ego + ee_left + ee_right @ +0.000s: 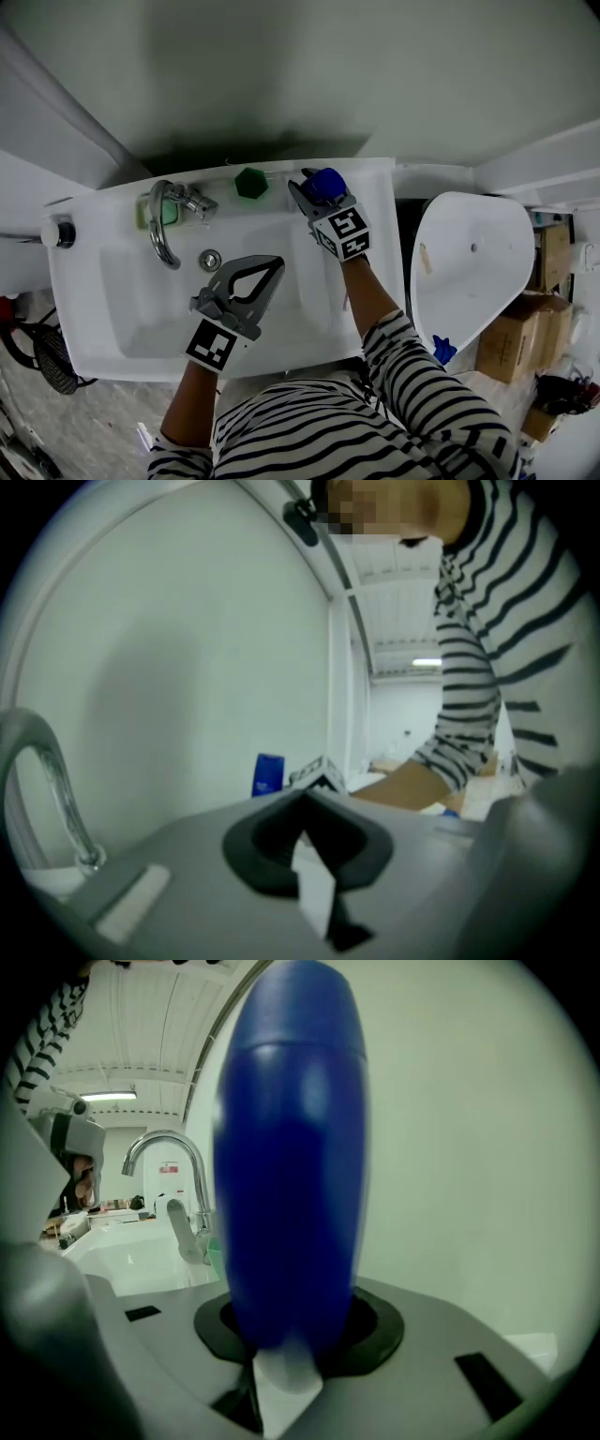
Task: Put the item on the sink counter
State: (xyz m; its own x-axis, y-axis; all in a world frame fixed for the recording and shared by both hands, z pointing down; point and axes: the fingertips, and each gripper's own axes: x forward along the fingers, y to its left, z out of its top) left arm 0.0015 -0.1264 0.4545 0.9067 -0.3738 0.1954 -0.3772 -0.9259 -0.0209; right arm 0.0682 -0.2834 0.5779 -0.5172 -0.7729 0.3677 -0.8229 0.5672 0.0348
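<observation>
My right gripper (314, 187) is shut on a blue bottle (325, 182), held upright over the back right corner of the white sink counter (375, 178). In the right gripper view the blue bottle (291, 1157) fills the middle, standing between the jaws. My left gripper (265, 269) hangs over the basin (122, 309), shut with nothing in it. From the left gripper view the blue bottle (268, 772) shows small and far off beside the right gripper's marker cube (317, 772).
A chrome tap (167, 220) rises at the back left of the basin, with a green soap dish (164, 212) behind it. A dark green item (250, 182) stands on the back ledge. A white toilet (469, 262) is to the right, cardboard boxes (534, 319) beyond.
</observation>
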